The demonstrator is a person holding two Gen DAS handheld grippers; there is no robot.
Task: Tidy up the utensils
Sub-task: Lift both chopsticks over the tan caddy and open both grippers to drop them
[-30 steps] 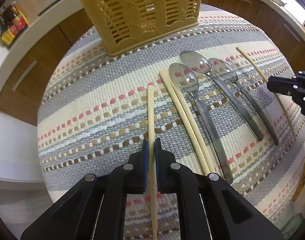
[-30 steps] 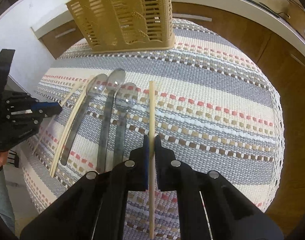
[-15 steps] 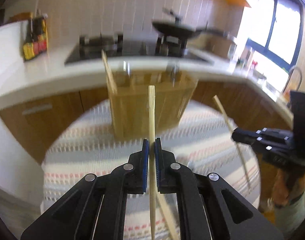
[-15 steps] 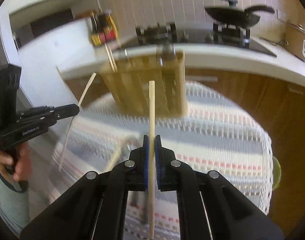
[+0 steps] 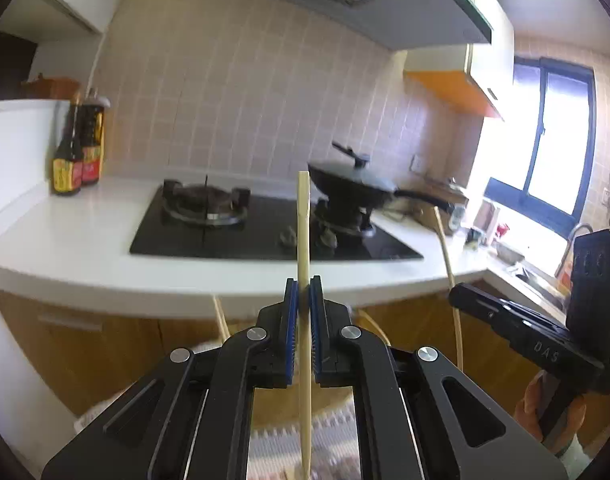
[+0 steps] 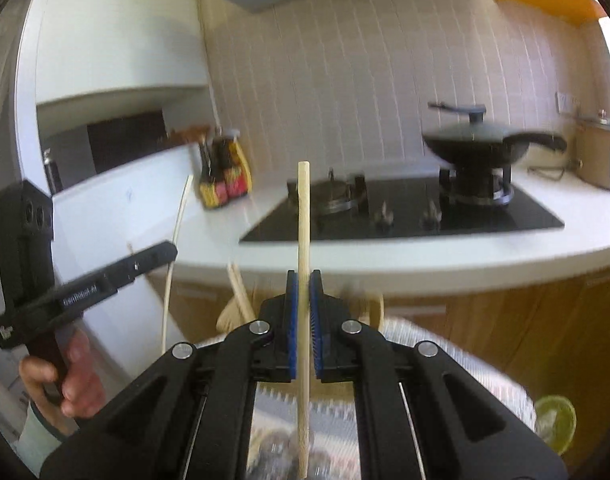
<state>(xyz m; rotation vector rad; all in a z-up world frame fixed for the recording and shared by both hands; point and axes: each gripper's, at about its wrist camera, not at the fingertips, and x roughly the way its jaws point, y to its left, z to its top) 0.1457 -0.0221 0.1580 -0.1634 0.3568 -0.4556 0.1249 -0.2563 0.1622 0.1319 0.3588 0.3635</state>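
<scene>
While above the table, chopstick (image 5: 303, 216) in each hand-held gripper (image 5: 303, 294).

Two grippers: the left gripper (image 5: 303, 296) and the right gripper (image 6: 303, 292). Two chopsticks held, the left chopstick (image 5: 303, 240) and the right chopstick (image 6: 303, 232), one per gripper. Two bottles (image 5: 79, 148) on the surface (image 5: 73, 240). One wok (image 5: 351, 188) on one stove (image 5: 241, 228) with two burners. One window (image 5: 553, 136).
</scene>
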